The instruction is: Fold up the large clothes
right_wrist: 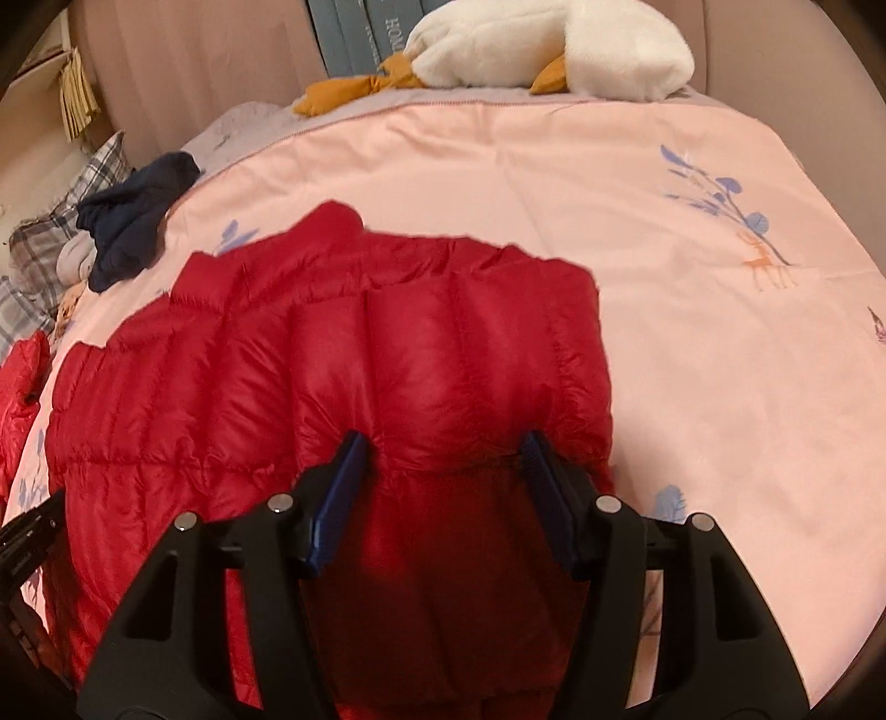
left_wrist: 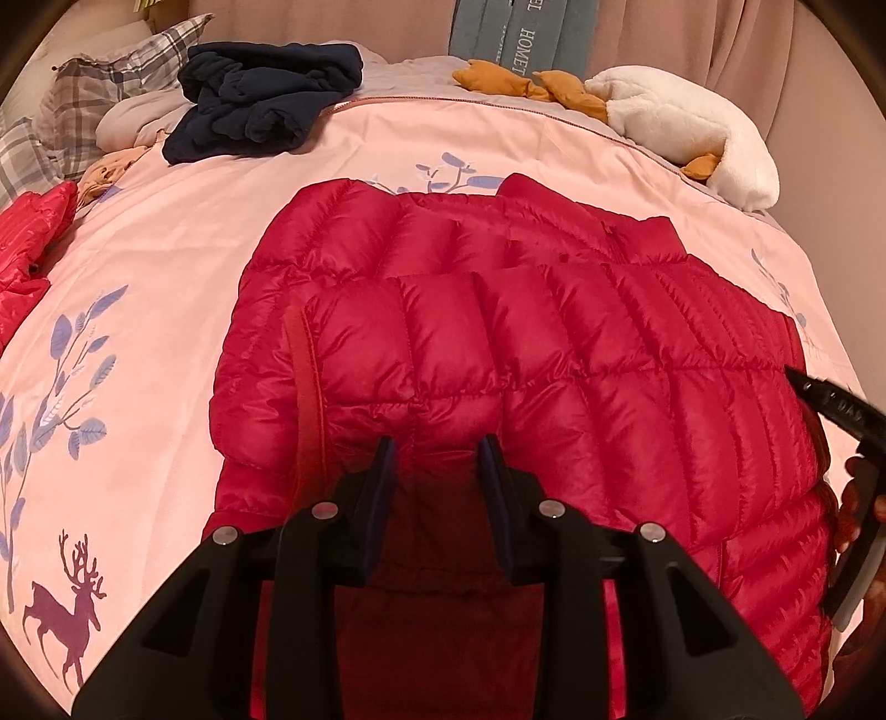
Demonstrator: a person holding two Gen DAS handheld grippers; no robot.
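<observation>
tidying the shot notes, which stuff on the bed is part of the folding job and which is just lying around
In the job:
- red puffer jacket
- left gripper, fabric bunched between its jaws
- right gripper, straddling a puffed fold

Lying about:
- navy garment
- white plush toy
- plaid pillow
- second red garment
- pink deer-print duvet

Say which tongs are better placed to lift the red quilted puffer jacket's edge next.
Left, probably: left tongs pinch the jacket's near edge tightly; right tongs straddle it wider.
</observation>
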